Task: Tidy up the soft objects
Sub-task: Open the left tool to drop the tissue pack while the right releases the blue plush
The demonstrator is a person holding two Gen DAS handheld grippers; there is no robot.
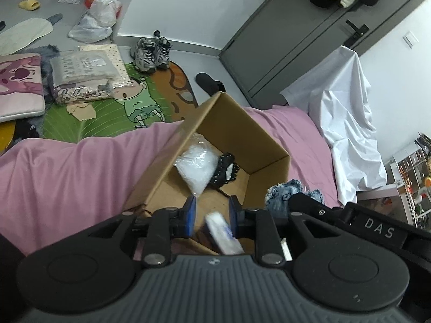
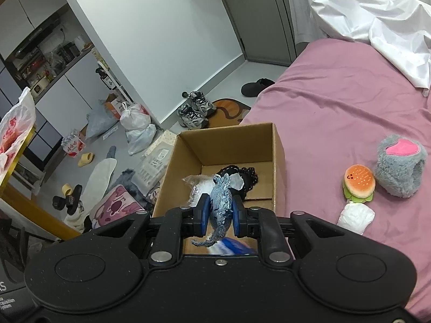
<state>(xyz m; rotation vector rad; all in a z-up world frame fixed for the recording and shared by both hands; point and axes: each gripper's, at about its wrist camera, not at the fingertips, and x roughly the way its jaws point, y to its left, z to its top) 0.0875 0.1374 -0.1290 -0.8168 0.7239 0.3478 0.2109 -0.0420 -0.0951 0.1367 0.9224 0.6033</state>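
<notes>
Pink bedsheet (image 2: 331,113) underneath everything, cluttered floor off toward 9 o'clock. Open cardboard box (image 2: 278,145) sitting on the sheet near the bed's edge. Inside: clear plastic bag (image 1: 198,168) of white stuff, touching a black lace piece (image 1: 225,171) at its 3 o'clock. Denim-blue fabric piece (image 2: 221,202) pinched between the blue pads of the right gripper (image 2: 220,212), hanging above the box's near end, frayed tail drooping toward 6 o'clock. Left gripper (image 1: 212,216) parted to a middling width, gripping nothing; blurred white-and-blue object (image 1: 223,232) just below the pads at 5 o'clock, possibly a small packet, apparently loose, too smeared to say for sure. Same denim scrap and the right gripper's black body visible at 3 o'clock in the left wrist view, just beyond the box wall.

Outward on the sheet, at 3 o'clock from the box: burger plush (image 2: 359,184), touching a grey furry plush (image 2: 398,172) with a pink heart patch; white wrapped bundle (image 2: 355,216) just beside the burger at 6 o'clock. White sheet (image 2: 377,18) heaped at 1 o'clock. Sneakers (image 2: 195,110) on the floor at 11 o'clock, beside a cartoon mat (image 1: 129,107).
</notes>
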